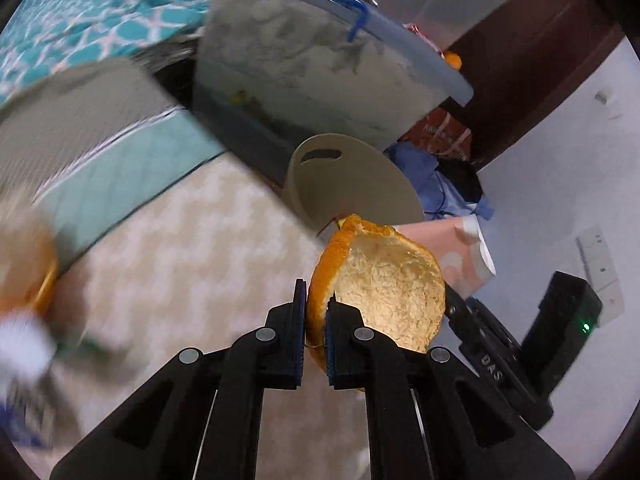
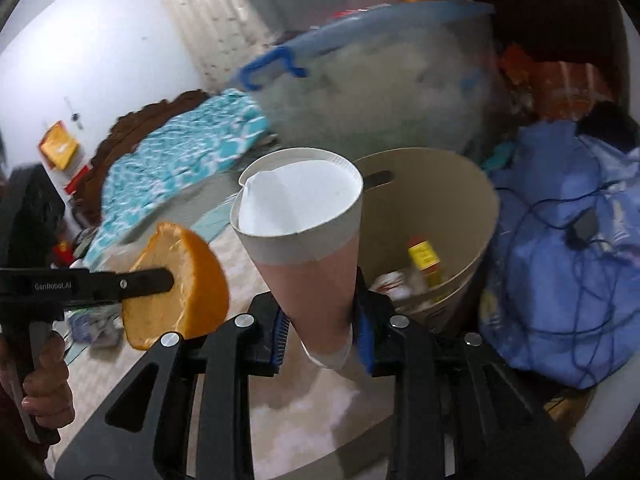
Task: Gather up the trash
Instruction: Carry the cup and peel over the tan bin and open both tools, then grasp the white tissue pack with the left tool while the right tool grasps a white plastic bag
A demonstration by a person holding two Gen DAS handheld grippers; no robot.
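Note:
My left gripper [image 1: 316, 334] is shut on a piece of orange peel [image 1: 384, 280], its pale inner side facing the camera. In the right wrist view the same orange peel [image 2: 188, 280] hangs at the left, pinched by the left gripper [image 2: 170, 276] that a hand [image 2: 44, 376] holds. My right gripper [image 2: 322, 330] is shut on the lower part of a pink paper cup [image 2: 308, 248] with a white inside. A beige waste bin [image 2: 452, 216] stands just beyond the cup, with some trash at its bottom. The waste bin [image 1: 352, 184] also shows behind the peel.
A large clear storage box [image 1: 320, 72] with blue handles stands behind the bin. A teal patterned blanket [image 2: 172, 168] lies at the left. A blue cloth bundle with dark cords [image 2: 568, 240] sits right of the bin. Patterned flooring [image 1: 192, 260] spreads below.

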